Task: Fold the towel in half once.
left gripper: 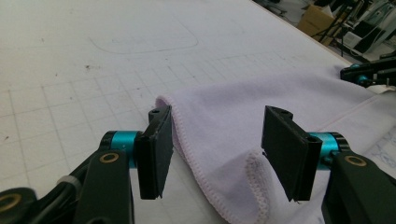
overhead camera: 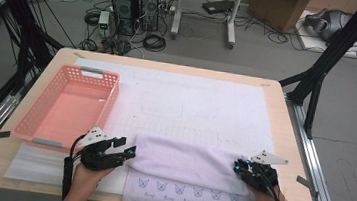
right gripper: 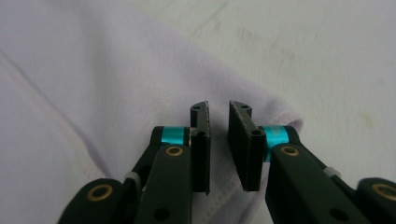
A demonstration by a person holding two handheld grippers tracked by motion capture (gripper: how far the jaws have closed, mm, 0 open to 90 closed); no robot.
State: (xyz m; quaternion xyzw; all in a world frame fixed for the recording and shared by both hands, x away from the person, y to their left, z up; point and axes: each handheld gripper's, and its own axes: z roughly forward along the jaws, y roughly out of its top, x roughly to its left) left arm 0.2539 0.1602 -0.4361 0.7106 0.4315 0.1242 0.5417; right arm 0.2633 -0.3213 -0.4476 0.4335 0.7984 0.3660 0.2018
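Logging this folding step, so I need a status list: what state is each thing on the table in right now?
Towel: folded over once, lying flat, near edge hanging off the table.
Pink basket: upright, empty.
Left claw: open, jaws astride the towel's left corner, pads not pressing.
Right claw: jaws nearly closed over the towel's right corner, narrow gap, no cloth between them.
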